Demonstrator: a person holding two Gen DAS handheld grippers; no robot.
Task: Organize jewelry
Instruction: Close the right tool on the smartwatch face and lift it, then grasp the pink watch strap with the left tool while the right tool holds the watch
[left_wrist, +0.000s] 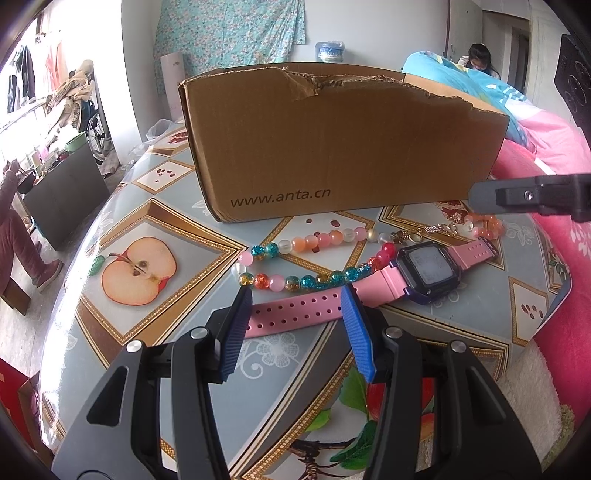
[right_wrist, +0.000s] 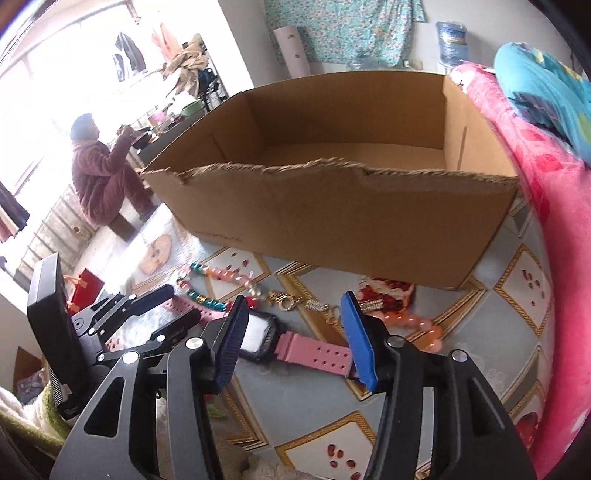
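On the fruit-patterned tabletop (left_wrist: 155, 206), just in front of an open cardboard box (left_wrist: 332, 147) with a torn upper edge, lies the jewelry: a pink-strapped watch (left_wrist: 424, 271) with a dark square face, a beaded bracelet (left_wrist: 306, 280) of teal, orange, pink and frosted beads looping beside and partly over the watch strap, and a small gold clasp piece (right_wrist: 284, 301) between the bracelet and the box. Seen from the right wrist camera, the box interior looks bare as far as it shows. The left claw (left_wrist: 295, 299) hangs with its blue pads set apart on either side of the watch's perforated strap end; the strap passes between them, and neither pad appears to press on it. The right claw (right_wrist: 293, 321) stands likewise parted, its pads straddling the other strap of the watch close to the face, with clear gaps between pads and strap, so it grips nothing. From the left wrist camera, a grey finger of the right claw pokes in at the right edge above the orange beads. To the right of the tabletop lies a pink blanket (right_wrist: 535, 192) with a blue bundle on it. A person in a pink fleece outfit (right_wrist: 99, 177) sits in the background by the bright window.
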